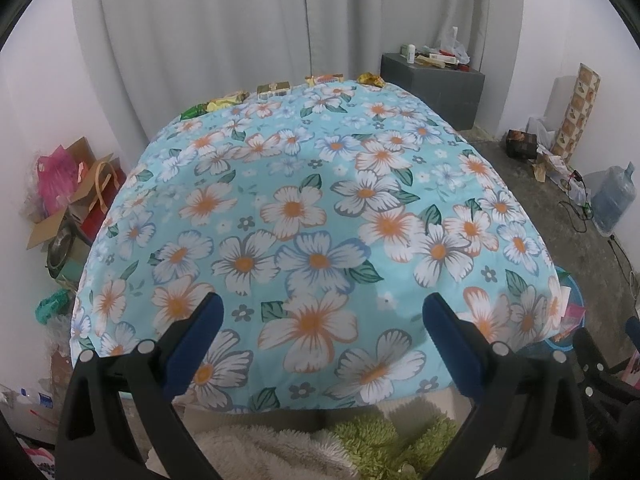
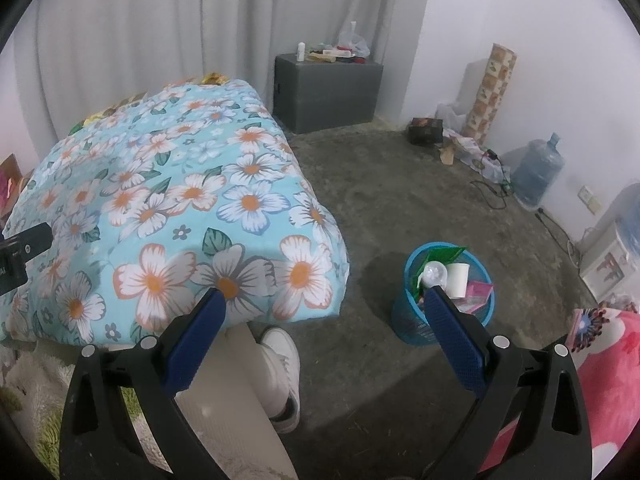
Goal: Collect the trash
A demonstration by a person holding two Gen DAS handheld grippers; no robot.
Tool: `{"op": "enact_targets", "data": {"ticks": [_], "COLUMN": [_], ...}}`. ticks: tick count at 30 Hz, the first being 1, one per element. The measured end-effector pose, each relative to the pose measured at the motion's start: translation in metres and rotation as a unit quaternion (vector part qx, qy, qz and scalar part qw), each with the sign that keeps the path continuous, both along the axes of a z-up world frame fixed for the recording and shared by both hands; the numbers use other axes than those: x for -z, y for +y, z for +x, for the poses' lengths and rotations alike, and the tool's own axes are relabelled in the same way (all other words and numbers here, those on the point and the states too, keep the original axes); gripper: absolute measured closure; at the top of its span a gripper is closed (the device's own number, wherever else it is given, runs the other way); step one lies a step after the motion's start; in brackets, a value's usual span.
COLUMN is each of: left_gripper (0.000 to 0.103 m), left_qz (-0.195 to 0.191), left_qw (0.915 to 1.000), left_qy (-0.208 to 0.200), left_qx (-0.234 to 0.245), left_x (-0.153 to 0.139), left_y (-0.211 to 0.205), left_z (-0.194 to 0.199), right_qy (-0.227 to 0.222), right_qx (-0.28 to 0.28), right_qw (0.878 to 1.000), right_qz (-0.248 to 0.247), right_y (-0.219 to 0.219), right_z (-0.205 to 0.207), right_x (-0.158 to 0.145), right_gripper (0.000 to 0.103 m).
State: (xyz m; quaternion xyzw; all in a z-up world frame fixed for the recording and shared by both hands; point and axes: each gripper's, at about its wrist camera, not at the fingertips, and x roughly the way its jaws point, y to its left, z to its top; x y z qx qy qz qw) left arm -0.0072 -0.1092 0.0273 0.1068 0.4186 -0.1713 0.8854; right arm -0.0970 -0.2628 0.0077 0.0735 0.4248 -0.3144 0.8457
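Several wrappers and small packets lie along the far edge of the flowered blue tablecloth (image 1: 304, 200): a green wrapper (image 1: 192, 112), a yellow wrapper (image 1: 226, 101), a brown packet (image 1: 273, 87), a flat packet (image 1: 326, 79) and a crumpled yellow wrapper (image 1: 370, 79). My left gripper (image 1: 322, 308) hovers open over the near part of the cloth, holding nothing. On the floor beside the table stands a blue mesh bin (image 2: 412, 312) holding a white cup (image 2: 457, 278), clear plastic and pink packets. My right gripper (image 2: 324, 300) is open and empty, between the table corner and the bin.
A person's white shoe (image 2: 282, 354) and trouser leg stand under the table corner. A grey box (image 2: 328, 88) with clutter sits by the curtain. A water jug (image 2: 538, 172), cables and a patterned roll (image 2: 494, 92) line the right wall. Cardboard boxes and bags (image 1: 68, 200) pile up left.
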Motion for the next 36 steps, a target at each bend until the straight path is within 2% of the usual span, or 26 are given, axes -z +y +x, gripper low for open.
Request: {"op": "enact_targets", "data": {"ticks": [36], "left_gripper": [0.005], "left_qz": [0.005], "left_qw": [1.0], "left_qy": [0.002], "left_qx": [0.0], "left_x": [0.0005], "left_y": [0.0012], "left_z": [-0.0005], "right_qy": [0.0], "right_qx": [0.003], "right_qw": [1.0], "right_qz": [-0.001], "right_y": [0.0013], "right_z": [-0.0013], "right_x": [-0.001], "right_gripper": [0.008]}}
